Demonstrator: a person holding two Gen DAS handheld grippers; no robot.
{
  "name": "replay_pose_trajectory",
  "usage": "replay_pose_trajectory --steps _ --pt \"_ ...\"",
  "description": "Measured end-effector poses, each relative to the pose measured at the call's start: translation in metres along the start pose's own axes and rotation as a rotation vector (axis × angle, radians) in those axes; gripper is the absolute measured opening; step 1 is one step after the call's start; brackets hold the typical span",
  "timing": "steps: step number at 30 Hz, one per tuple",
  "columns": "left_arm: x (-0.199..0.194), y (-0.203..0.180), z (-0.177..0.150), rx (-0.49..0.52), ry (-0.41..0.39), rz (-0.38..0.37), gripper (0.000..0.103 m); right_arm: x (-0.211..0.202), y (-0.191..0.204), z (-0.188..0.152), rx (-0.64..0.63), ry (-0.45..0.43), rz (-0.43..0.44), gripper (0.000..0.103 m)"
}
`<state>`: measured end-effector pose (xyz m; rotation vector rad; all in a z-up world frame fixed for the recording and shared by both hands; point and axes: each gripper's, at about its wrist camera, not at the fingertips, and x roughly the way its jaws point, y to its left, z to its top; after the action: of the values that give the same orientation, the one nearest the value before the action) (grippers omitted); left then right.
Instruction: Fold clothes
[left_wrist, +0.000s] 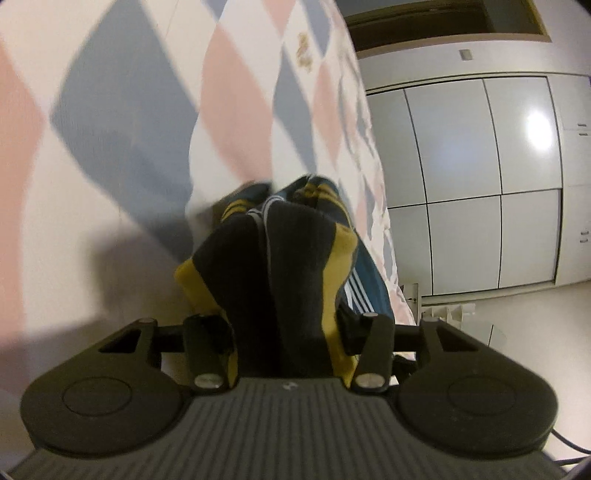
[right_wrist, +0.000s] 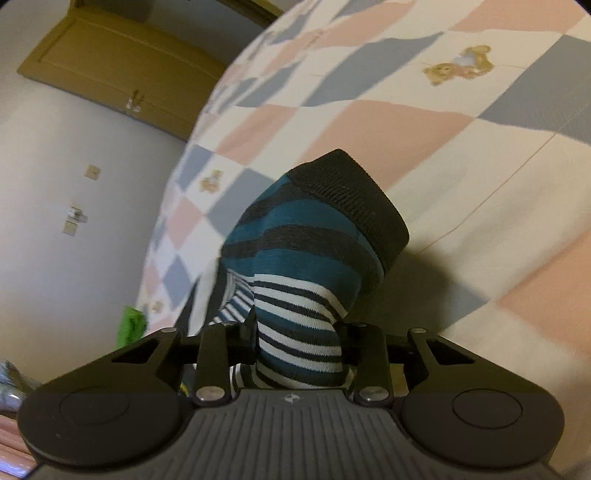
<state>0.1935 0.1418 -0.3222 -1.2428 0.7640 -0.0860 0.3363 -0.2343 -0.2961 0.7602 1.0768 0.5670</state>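
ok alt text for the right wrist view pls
The right gripper is shut on a teal, black and white striped sock, whose black ribbed cuff points away over a pastel checked bedspread with teddy bear prints.

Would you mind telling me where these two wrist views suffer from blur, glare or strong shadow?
Left wrist view: the checked bedspread is motion-blurred, a bright glare spot sits on the white wardrobe doors, and fisheye bends their seams. Right wrist view: sharper; the striped sock casts a dark shadow on the bedspread to its right, and only the edges smear.
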Motion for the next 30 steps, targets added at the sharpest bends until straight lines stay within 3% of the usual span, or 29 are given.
replay_pose_trajectory --steps 5,13,17,22,30 --pt "-0.060 -0.010 0.023 0.022 -0.023 0.043 0.044 -0.003 0.045 -0.030 0.030 -0.006 0.038 0.033" --pt "-0.165 -0.004 0.086 0.043 -0.129 0.051 0.044 0.041 0.139 -0.066 0.002 0.019 0.133 0.033" --pt "-0.205 0.002 0.151 0.051 -0.180 0.036 0.044 0.084 0.203 -0.076 -0.033 0.024 0.175 0.033" --pt "-0.265 0.020 0.256 0.094 -0.243 0.012 0.044 0.156 0.290 -0.092 -0.071 0.003 0.234 0.033" --pt "-0.359 0.055 0.417 0.145 -0.399 0.028 0.044 0.314 0.440 -0.116 -0.123 0.003 0.370 0.033"
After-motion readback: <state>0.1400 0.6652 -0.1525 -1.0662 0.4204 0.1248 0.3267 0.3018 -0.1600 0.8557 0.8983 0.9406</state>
